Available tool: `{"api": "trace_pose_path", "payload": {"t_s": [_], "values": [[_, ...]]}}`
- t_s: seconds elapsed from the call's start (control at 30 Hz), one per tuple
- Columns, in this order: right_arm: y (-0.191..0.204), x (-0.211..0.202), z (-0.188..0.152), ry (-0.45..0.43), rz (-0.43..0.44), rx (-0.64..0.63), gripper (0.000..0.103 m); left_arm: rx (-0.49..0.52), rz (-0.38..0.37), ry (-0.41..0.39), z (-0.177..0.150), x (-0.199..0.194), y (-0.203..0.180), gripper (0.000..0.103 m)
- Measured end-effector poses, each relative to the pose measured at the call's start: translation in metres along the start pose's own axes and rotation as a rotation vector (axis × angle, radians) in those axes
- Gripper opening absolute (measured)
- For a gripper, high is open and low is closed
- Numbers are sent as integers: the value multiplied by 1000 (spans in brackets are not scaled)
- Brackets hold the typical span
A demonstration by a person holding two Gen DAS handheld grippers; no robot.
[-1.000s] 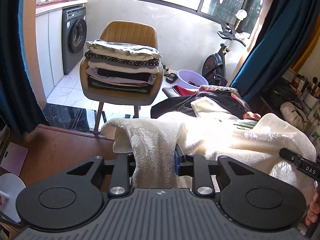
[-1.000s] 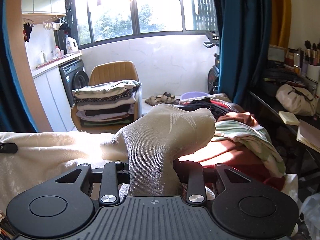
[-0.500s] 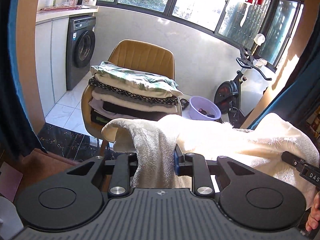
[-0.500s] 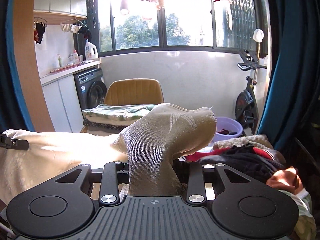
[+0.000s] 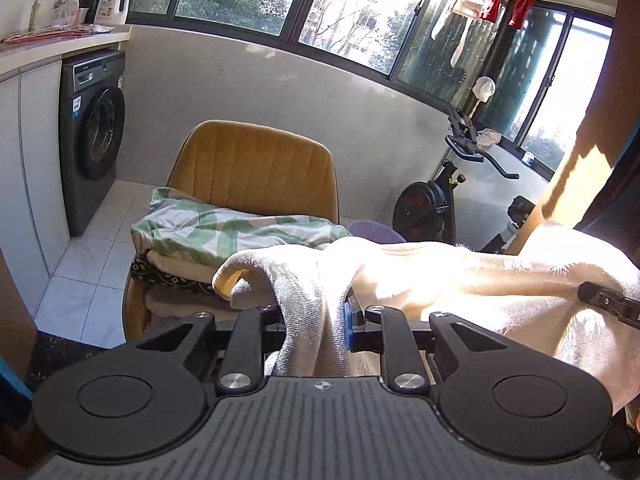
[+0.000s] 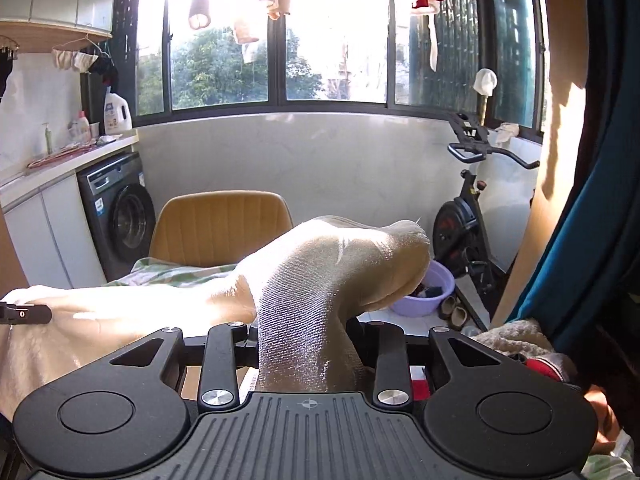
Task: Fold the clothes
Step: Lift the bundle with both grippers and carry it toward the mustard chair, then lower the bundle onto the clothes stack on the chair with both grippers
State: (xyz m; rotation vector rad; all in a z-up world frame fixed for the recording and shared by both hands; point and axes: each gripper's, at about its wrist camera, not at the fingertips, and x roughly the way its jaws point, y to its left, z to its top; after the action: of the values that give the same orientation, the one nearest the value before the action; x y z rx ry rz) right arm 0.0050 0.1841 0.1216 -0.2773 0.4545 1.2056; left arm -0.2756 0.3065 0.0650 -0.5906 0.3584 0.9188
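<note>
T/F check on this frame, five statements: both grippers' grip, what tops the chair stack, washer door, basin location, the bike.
1. Both the left gripper and the right gripper are clamped on the same cream garment. True.
2. The folded stack on the mustard chair is topped by a plain black item. False: a green-and-white patterned piece lies on top.
3. The washing machine has its door open. False: the door is closed.
4. A purple basin sits on the floor near the exercise bike. True.
5. The exercise bike stands left of the chair. False: it is to the right.
</note>
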Motion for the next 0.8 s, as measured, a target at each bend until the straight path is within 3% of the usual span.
{"api": "trace_pose_path", "payload": {"t_s": [0.17,0.33,0.5,0.63,0.8], "values": [[51,67,46,-50,34,-37,29,-16,31,-52,47,34,44,20],[99,142,101,-104,133,-95,29,-106,118,-99,92,65,98,19],[123,231,155,-139,243,-120,29,-92,225,-157,142,97,126,19],[125,306,185,-105,316,-103,30,-114,297,-153,175,136,134,19],[121,393,205,-15,374,-109,30,-164,351,-101,188,193,148,19]]}}
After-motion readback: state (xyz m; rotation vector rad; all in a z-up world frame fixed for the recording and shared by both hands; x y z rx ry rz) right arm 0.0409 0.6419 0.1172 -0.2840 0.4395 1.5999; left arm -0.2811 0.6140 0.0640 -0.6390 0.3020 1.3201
